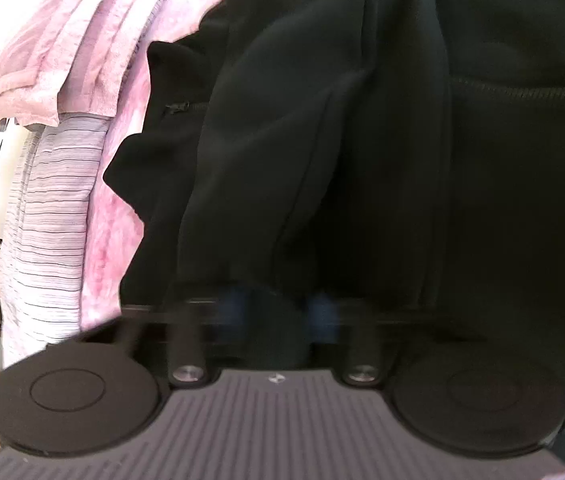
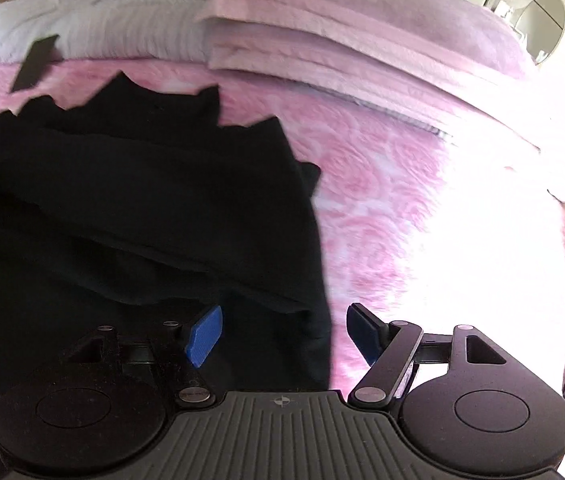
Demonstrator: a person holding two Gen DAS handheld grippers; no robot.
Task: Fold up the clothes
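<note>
Here, a black garment (image 2: 142, 208) spread in rumpled folds on a pink rose-patterned bedspread (image 2: 382, 184), ahead of and to the left of the right gripper (image 2: 282, 334). Blue pads (image 2: 204, 336) set wide apart, nothing between them; garment's edge under the left pad, bedspread under the right one. Beyond the fingertips, a stack of folded pink blankets (image 2: 322, 40); beside it, farther left, a pale striped pillow (image 2: 102, 12) with a dark flat card (image 2: 34, 62) just in front.

Up close at the left gripper (image 1: 278, 308), dark fabric draped over the blurred fingers; open or clamped, cannot tell. Left of them, pink blankets and striped cloth.
</note>
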